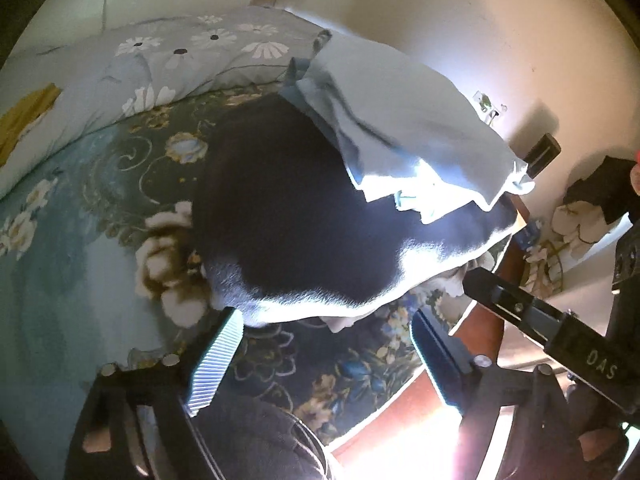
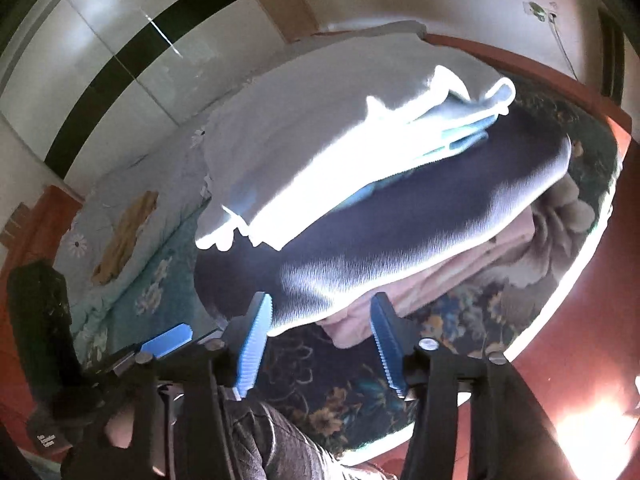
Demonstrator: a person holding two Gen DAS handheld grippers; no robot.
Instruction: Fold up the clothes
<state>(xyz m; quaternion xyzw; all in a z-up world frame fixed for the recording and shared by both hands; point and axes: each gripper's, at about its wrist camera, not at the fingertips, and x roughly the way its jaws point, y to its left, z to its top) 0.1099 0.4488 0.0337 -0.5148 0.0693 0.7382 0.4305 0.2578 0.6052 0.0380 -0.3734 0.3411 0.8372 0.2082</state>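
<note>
A dark navy garment [image 1: 288,216] lies folded on the floral bed sheet [image 1: 100,208]. A folded light blue garment [image 1: 400,120] rests on its far part. In the right wrist view a pink garment [image 2: 440,280] shows under the navy garment [image 2: 420,216], with the light blue one [image 2: 320,160] on top. My left gripper [image 1: 326,344] stands open just short of the navy garment's near edge, nothing between its fingers. My right gripper [image 2: 322,340] is open too, and the navy edge reaches the gap between its blue fingertips without being pressed. The right gripper [image 1: 500,292] also shows beside the pile.
A daisy-print quilt [image 1: 160,60] with a yellow cloth [image 1: 24,120] lies at the back of the bed. The red-brown bed frame [image 2: 580,320] curves along the right. A person's grey trouser leg [image 2: 272,440] is at the near edge. Wardrobe doors [image 2: 120,60] stand behind.
</note>
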